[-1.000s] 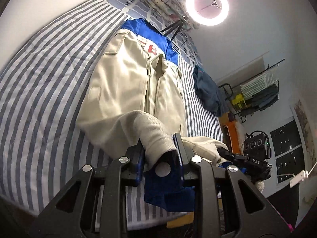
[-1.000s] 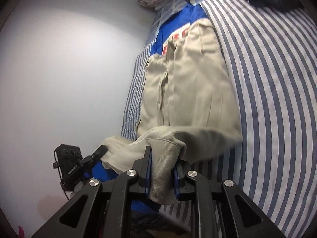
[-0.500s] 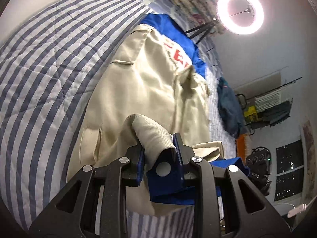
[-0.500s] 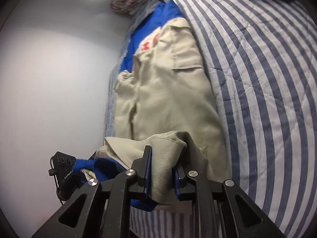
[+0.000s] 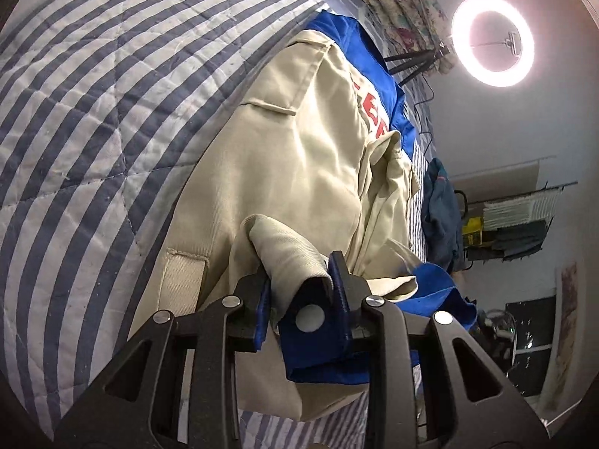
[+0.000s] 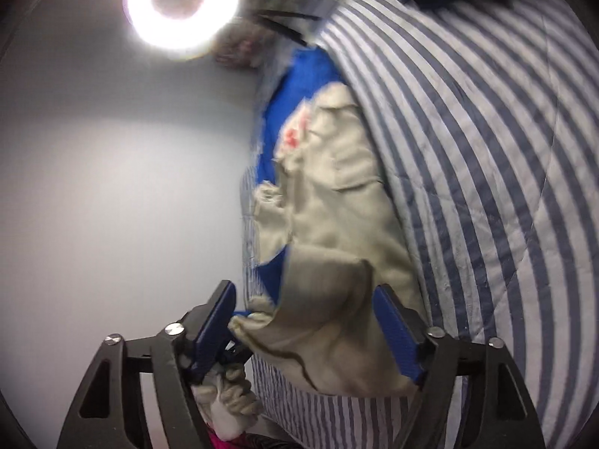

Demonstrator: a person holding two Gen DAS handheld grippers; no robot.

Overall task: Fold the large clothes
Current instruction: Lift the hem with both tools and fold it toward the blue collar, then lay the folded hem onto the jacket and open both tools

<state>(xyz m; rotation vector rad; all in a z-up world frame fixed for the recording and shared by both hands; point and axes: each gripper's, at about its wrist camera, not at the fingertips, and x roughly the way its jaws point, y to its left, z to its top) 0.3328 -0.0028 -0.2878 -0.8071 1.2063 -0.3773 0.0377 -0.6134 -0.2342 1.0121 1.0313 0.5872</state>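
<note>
The left claw (image 5: 299, 280) points down at the bed (image 5: 93, 93) from the near edge. The right claw (image 6: 305, 327) points more flatly along the bed, toward the far wall. No hand shows in the left view. In the right view a pale glove (image 6: 232, 400) shows just under the claw, but it is blurry.

The jacket (image 5: 299, 172) lies flat on the bed, long way from near to far. It is cream with blue at the far end and blue lining near the claws. There are red letters (image 5: 374, 119) on its far part. They are half hidden by a fold, so I cannot read the word.

The left claw is closed on the jacket. Its blue pads (image 5: 338, 284) squeeze a thick roll of cream cloth, with blue lining and a white snap hanging just under it. The jaws have eased apart a little, but the cloth is still pinched.

The right claw's jaws have just been opening, and now they stand wide. A flap of cream cloth sits between the blue pads (image 6: 397, 333). It looks loose, not squeezed. The flap rests on top of the jacket's near end.

A ring light (image 5: 492, 39) glows by the far end of the bed. A dark teal cloth (image 5: 441, 209) lies on the bed beside the jacket.
</note>
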